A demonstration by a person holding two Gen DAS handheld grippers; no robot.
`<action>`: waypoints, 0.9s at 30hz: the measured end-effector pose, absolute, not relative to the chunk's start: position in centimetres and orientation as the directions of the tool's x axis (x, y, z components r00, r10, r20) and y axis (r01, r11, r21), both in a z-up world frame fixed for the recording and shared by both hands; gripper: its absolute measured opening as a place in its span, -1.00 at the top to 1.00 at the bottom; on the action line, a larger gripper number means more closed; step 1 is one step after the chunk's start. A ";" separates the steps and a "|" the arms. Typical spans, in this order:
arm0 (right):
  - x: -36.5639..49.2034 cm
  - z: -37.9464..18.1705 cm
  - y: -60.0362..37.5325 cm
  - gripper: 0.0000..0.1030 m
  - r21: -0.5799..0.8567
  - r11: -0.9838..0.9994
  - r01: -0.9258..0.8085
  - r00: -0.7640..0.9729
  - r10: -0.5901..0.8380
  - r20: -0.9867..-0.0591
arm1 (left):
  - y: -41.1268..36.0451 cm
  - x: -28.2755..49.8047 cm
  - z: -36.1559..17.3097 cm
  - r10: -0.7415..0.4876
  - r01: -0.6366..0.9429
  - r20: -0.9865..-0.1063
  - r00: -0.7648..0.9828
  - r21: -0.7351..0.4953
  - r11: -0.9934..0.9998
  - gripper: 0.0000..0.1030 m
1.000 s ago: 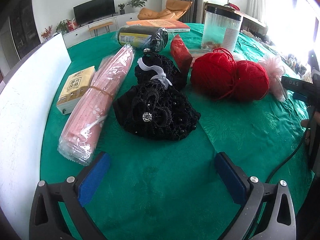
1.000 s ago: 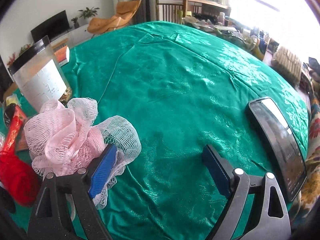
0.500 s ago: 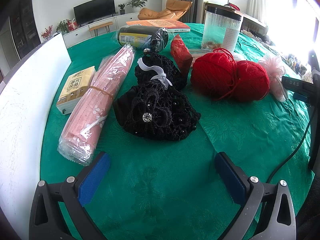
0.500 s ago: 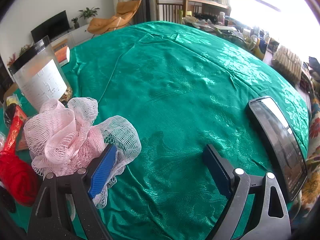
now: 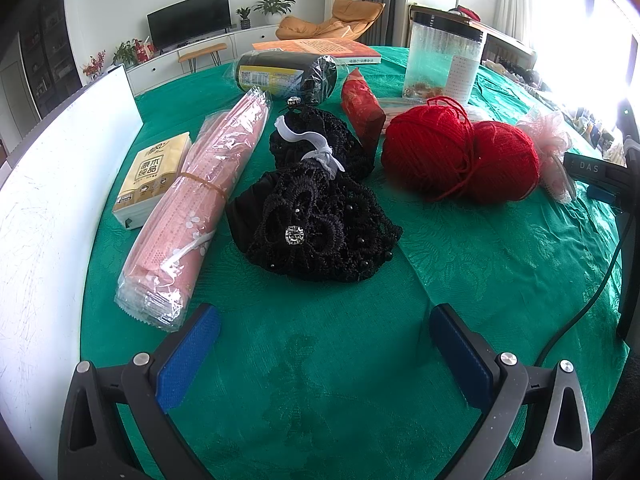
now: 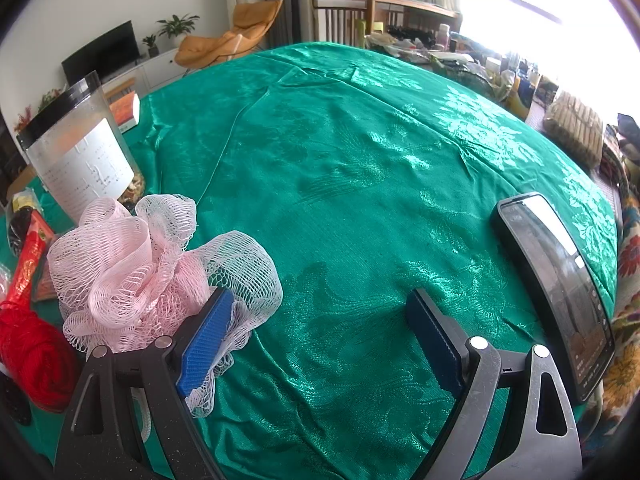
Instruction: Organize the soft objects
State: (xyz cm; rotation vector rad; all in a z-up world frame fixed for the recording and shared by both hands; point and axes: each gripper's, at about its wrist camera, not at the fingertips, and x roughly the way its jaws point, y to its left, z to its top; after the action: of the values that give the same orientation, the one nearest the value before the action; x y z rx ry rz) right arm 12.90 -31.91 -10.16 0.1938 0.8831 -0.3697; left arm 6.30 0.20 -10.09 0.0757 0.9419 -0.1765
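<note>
Green damask tablecloth (image 6: 360, 152) holds everything untouched: nothing is grasped yet. Left gripper (image 5: 324, 348) gapes wide before the black crocheted lace bundle (image 5: 316, 224); right gripper (image 6: 320, 340), equally wide, sits beside the pink mesh bath pouf (image 6: 140, 264). Next, I'd guess, close on one.

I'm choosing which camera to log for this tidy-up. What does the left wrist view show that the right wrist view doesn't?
Only the left wrist view shows the black crochet bundle, the pink wrapped pack, the tissue pack and the open left gripper. Only the right wrist view shows the phone and the open right gripper. Both show the red yarn, the pink mesh pouf, the clear jar and the green tablecloth.
</note>
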 end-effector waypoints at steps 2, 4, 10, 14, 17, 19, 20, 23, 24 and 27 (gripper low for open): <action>12.9 -10.1 -32.0 -0.75 0.014 0.920 0.392 0.577 -0.234 -0.782 | 0.2 6.3 -10.1 -0.118 0.184 -0.810 0.575 -0.012 0.983 -1.00; 12.9 -10.1 -31.9 -0.75 0.014 0.920 0.392 0.577 -0.234 -0.782 | 0.2 6.3 -10.1 -0.117 0.184 -0.810 0.575 -0.012 0.983 -1.00; 12.9 -10.1 -32.0 -0.75 0.014 0.920 0.392 0.577 -0.234 -0.782 | 0.2 6.3 -10.1 -0.117 0.184 -0.809 0.575 -0.012 0.983 -1.00; 12.8 -10.1 -32.0 -0.75 0.014 0.920 0.391 0.577 -0.234 -0.782 | 0.2 6.3 -10.1 -0.117 0.183 -0.809 0.575 -0.012 0.983 -1.00; 12.8 -10.1 -32.0 -0.75 0.014 0.920 0.391 0.577 -0.233 -0.783 | 0.2 6.3 -10.1 -0.117 0.183 -0.809 0.575 -0.012 0.983 -1.00; 12.8 -10.1 -32.0 -0.75 0.014 0.920 0.391 0.578 -0.233 -0.782 | 0.2 6.3 -10.1 -0.117 0.183 -0.809 0.575 -0.012 0.983 -1.00; 12.8 -10.1 -32.0 -0.75 0.014 0.920 0.391 0.578 -0.233 -0.782 | 0.2 6.3 -10.1 -0.117 0.183 -0.809 0.575 -0.012 0.983 -1.00; 12.8 -10.1 -32.0 -0.75 0.014 0.921 0.390 0.578 -0.233 -0.782 | 0.2 6.3 -10.1 -0.117 0.183 -0.809 0.575 -0.012 0.983 -1.00; 12.8 -10.1 -32.0 -0.75 0.014 0.921 0.390 0.578 -0.233 -0.782 | 0.2 6.3 -10.1 -0.117 0.183 -0.809 0.575 -0.012 0.983 -1.00; 12.8 -10.1 -32.1 -0.75 0.014 0.921 0.390 0.578 -0.233 -0.782 | 0.2 6.3 -10.1 -0.117 0.183 -0.809 0.575 -0.012 0.983 -1.00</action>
State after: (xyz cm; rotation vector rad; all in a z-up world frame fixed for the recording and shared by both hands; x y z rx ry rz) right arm 12.77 -32.08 -10.09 0.1924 0.8833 -0.3669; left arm 6.28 0.18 -10.08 0.0759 0.9415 -0.1763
